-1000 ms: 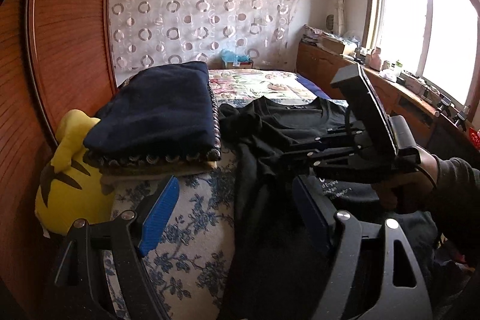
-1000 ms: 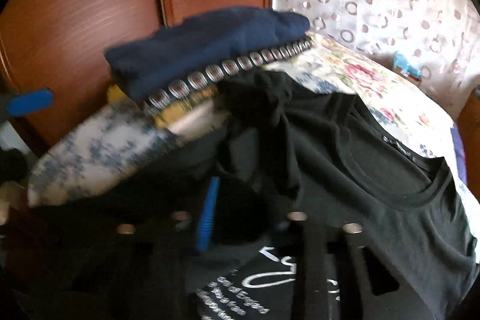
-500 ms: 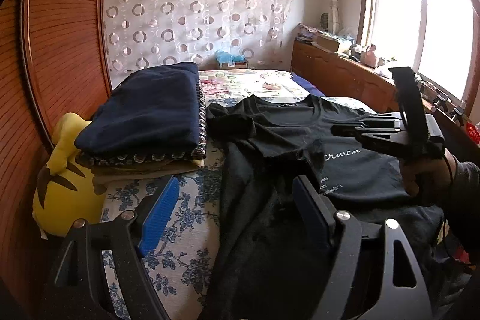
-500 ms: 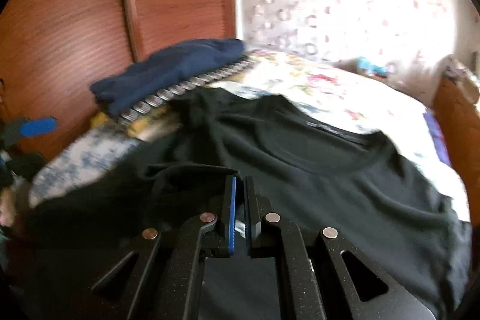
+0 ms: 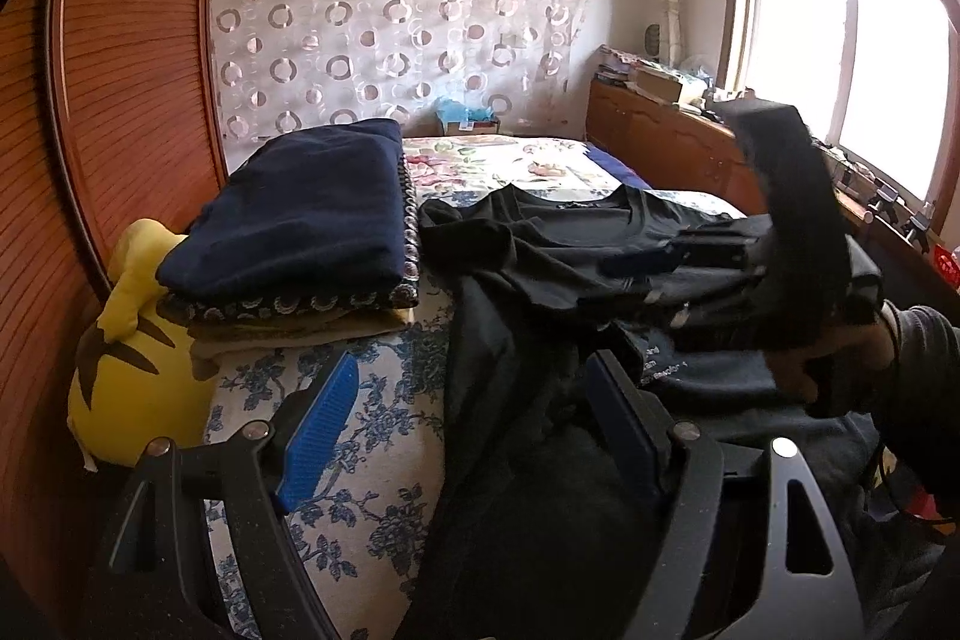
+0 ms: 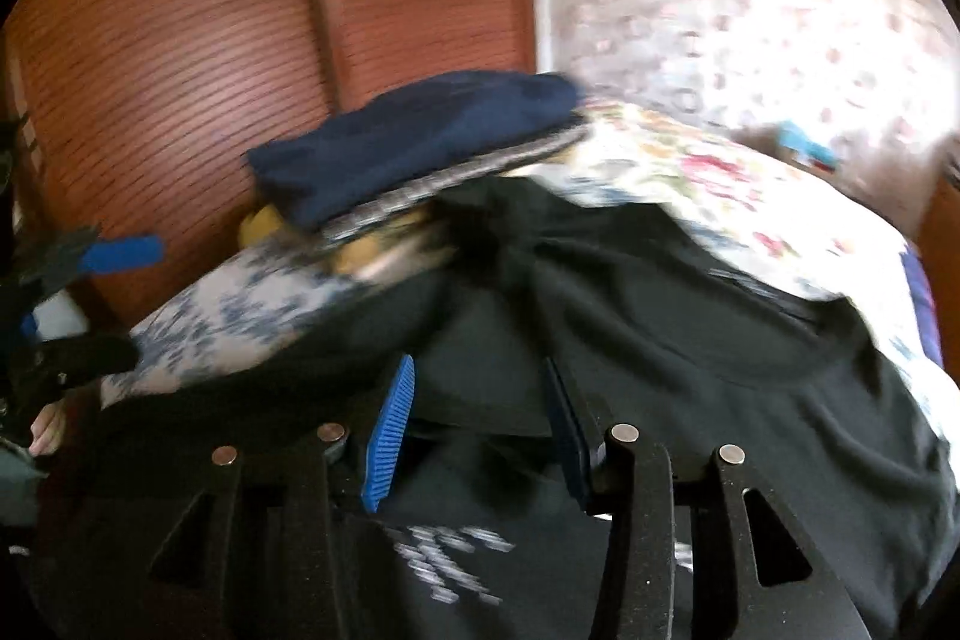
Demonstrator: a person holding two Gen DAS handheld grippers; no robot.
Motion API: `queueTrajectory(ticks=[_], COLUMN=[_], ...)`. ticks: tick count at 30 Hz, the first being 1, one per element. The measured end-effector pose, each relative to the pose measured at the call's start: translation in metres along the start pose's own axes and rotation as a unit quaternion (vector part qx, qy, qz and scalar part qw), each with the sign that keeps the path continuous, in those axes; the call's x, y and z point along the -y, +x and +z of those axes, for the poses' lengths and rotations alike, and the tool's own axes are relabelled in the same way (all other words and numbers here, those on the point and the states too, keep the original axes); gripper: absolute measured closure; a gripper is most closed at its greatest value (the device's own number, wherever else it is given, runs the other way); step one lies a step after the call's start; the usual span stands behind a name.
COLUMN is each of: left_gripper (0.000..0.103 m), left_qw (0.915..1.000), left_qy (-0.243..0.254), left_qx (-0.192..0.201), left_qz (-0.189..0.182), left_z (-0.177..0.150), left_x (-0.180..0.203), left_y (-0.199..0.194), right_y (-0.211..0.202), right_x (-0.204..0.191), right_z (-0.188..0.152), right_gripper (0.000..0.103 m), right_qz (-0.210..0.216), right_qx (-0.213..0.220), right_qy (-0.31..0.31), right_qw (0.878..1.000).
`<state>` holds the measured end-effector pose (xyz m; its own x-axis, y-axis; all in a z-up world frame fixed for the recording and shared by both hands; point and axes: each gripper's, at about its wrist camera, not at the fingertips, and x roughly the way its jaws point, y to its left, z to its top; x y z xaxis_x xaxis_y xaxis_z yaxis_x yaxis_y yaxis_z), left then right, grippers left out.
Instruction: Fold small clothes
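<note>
A black T-shirt [image 5: 558, 244] with white print lies spread on the bed, its near part hanging over the front edge. My left gripper [image 5: 468, 424] is open above that near edge with nothing pinched; its blue pad also shows in the right wrist view [image 6: 120, 253]. My right gripper [image 6: 477, 430] hovers over the shirt's chest [image 6: 720, 340]. Its jaws are opening, and the cloth lies below the pads without being pressed. In the left wrist view a hand [image 5: 840, 364] holds the right gripper [image 5: 624, 283] over the shirt. The right wrist view is blurred.
A stack of folded clothes topped by a navy piece [image 5: 312, 208] sits at the left of the bed [image 5: 360, 460]. A yellow plush toy [image 5: 120, 352] leans on the wooden wardrobe [image 5: 120, 100]. A cluttered sideboard [image 5: 660, 142] stands under the window.
The right gripper's jaws were shut half a second ago and now stand apart. That gripper has swung left toward the folded stack. The left gripper has stayed put.
</note>
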<state>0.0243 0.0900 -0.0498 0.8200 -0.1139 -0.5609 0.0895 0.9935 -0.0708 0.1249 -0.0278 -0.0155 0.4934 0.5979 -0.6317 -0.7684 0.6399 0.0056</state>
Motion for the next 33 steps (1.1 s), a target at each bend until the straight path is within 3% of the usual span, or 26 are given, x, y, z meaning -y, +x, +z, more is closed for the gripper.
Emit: queueTrajectory(ticks=[5,6,7,9,13,18,21,23,25,30,33], left_gripper=[0.024,0.024,0.024,0.024,0.024,0.024,0.024,0.024,0.024,0.024,0.024], left_qw=[1.0000,1.0000,1.0000,1.0000,1.0000,1.0000,1.0000,1.0000,1.0000,1.0000,1.0000], left_qy=[-0.003,-0.004,-0.003,-0.004,-0.005,-0.005,-0.005,-0.004,-0.004,-0.004,-0.003], left_qx=[-0.001,-0.001,-0.001,-0.001,-0.002,-0.002,-0.002,-0.003,-0.004,-0.006,-0.007], left_qz=[0.002,0.002,0.002,0.002,0.001,0.001,0.000,0.001,0.001,0.000,-0.001], left_z=[-0.001,-0.002,-0.001,-0.002,-0.004,-0.006,-0.006,-0.006,-0.007,-0.007,-0.006], left_x=[-0.003,-0.003,-0.003,-0.004,-0.004,-0.004,-0.004,-0.004,-0.003,-0.001,0.002], left_y=[-0.001,-0.001,-0.001,-0.001,-0.001,-0.001,-0.001,0.000,0.001,0.003,0.005], right_y=[0.033,0.035,0.041,0.048,0.041,0.023,0.019,0.019,0.022,0.018,0.003], right_x=[-0.024,-0.021,-0.017,-0.010,0.018,0.057,0.088,0.101,0.105,0.081,0.059], right_z=[0.000,0.000,0.000,0.002,0.017,0.035,0.036,0.031,0.026,0.013,0.002], right_gripper=[0.057,0.062,0.081,0.097,0.099,0.100,0.099,0.091,0.059,0.056,0.056], right_qz=[0.004,0.000,-0.004,-0.006,-0.014,-0.074,-0.140,-0.180,-0.200,-0.160,-0.100], right_qx=[-0.050,-0.057,-0.062,-0.074,-0.048,-0.015,-0.012,-0.022,-0.035,-0.024,-0.016], right_qy=[-0.043,-0.046,-0.048,-0.045,-0.016,0.026,0.064,0.085,0.089,0.079,0.065], right_qw=[0.998,0.997,0.997,0.996,0.999,0.997,0.988,0.980,0.975,0.984,0.993])
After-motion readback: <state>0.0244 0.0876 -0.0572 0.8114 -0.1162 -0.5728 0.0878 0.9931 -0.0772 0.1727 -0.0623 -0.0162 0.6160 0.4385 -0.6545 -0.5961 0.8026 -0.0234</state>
